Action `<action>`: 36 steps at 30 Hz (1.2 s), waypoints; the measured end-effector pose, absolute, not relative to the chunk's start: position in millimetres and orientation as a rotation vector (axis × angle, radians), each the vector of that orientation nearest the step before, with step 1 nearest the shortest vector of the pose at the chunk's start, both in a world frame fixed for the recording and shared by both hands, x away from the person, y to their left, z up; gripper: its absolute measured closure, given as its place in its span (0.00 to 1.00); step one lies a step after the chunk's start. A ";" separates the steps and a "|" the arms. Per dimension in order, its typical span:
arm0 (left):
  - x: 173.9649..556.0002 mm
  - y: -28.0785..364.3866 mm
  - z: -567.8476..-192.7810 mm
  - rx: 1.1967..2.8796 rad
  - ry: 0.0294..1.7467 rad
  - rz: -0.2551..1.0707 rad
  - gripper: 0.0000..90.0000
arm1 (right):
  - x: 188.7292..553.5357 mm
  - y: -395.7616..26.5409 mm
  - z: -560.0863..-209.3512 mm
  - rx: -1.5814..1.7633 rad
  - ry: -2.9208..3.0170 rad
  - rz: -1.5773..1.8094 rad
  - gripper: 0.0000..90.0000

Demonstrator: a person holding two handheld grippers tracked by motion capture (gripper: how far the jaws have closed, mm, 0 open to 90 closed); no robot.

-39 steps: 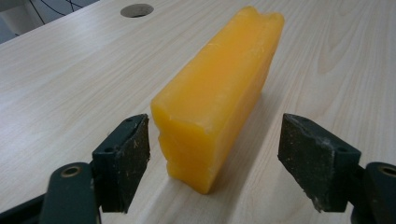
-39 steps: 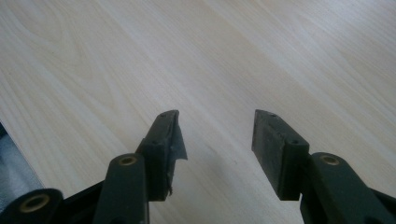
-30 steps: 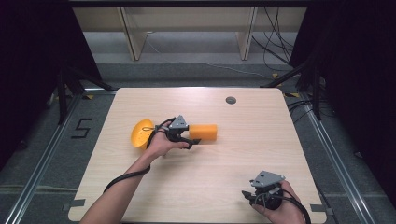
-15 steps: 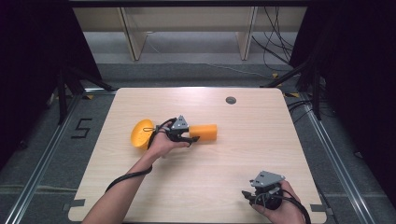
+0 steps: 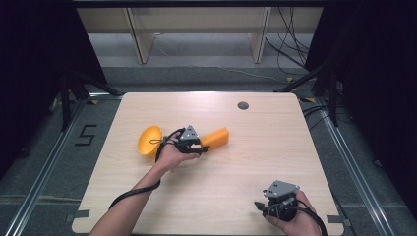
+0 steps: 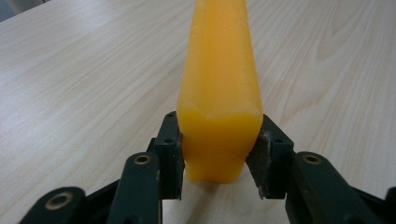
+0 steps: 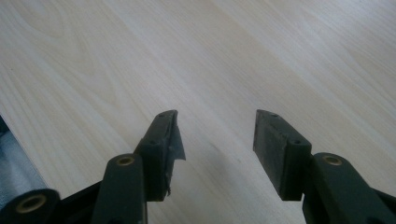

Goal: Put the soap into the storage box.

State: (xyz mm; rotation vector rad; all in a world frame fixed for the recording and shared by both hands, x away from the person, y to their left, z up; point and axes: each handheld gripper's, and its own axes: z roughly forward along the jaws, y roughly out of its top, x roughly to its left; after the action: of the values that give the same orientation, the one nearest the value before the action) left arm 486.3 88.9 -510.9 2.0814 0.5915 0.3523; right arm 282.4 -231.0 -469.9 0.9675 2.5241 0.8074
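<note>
The orange scoop (image 5: 196, 140) lies flat on the pale wooden counter (image 5: 255, 162), left of the middle, its long axis running nearly left to right with a slight tilt: the round bowl (image 5: 150, 140) points left and a little nearer, the blunt handle (image 5: 216, 137) points right and slightly farther. It is a single glossy piece of orange-yellow plastic, and its handle is thick and squarish, narrowing away from the fingers in the left gripper view (image 6: 219, 88). The left gripper (image 5: 195, 146) sits over the neck where handle meets bowl, and its jaws have just been closing; the two black fingers (image 6: 168, 149) now press the handle's sides, one on each flank, with the plastic wedged between them. How the bowl rests is hard to judge from above. The right gripper (image 5: 268, 206) rests near the counter's near right corner, well apart from the scoop, its fingers (image 7: 275, 144) parted with bare wood between them.
</note>
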 end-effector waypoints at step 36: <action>477.1 65.8 -501.2 2.053 0.700 0.409 0.67 | 281.4 -229.8 -472.0 0.991 2.560 0.795 0.54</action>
State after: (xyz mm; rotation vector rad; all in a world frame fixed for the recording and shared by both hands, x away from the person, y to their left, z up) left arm 477.1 65.8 -501.2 2.0531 0.6999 0.4093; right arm 281.4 -229.8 -472.0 0.9908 2.5600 0.7948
